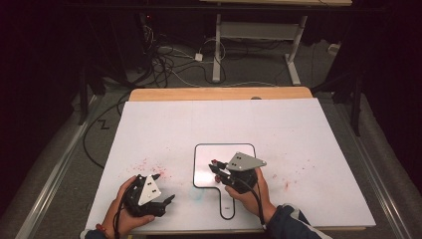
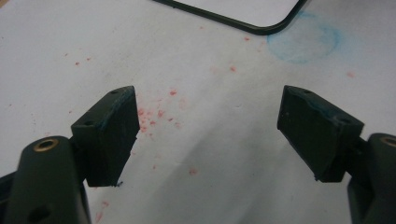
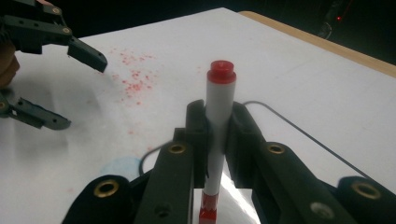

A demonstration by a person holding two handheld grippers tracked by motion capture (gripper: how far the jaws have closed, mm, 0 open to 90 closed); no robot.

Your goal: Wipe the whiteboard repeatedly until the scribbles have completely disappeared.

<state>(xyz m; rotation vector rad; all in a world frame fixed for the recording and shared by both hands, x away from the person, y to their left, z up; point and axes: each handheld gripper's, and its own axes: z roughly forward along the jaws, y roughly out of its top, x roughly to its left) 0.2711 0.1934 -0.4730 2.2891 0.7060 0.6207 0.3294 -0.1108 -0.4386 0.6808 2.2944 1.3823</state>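
Right gripper (image 3: 218,122): jaws clamped on a red-capped marker (image 3: 219,107), white barrel, red cap at the far end. In the right gripper view the marker stands up between the two jaws, cap well clear above them, and a red band on the barrel shows below the grip. In the high view the right gripper (image 1: 217,168) sits over the lower right part of the small whiteboard (image 1: 204,149), a white panel with a dark rim and a handle-like tab toward the person; the marker's red end (image 1: 214,162) points to the left of that view.

Left gripper (image 2: 208,123): jaws wide apart, nothing between them, only the bare white bench (image 2: 224,154) sheet with red ink specks (image 2: 156,114) and a faint blue smudge (image 2: 303,42). In the high view the left gripper (image 1: 164,188) is held near the bench's near left edge, well apart from the whiteboard.

Red specks (image 1: 149,164) are scattered just beyond the left gripper.
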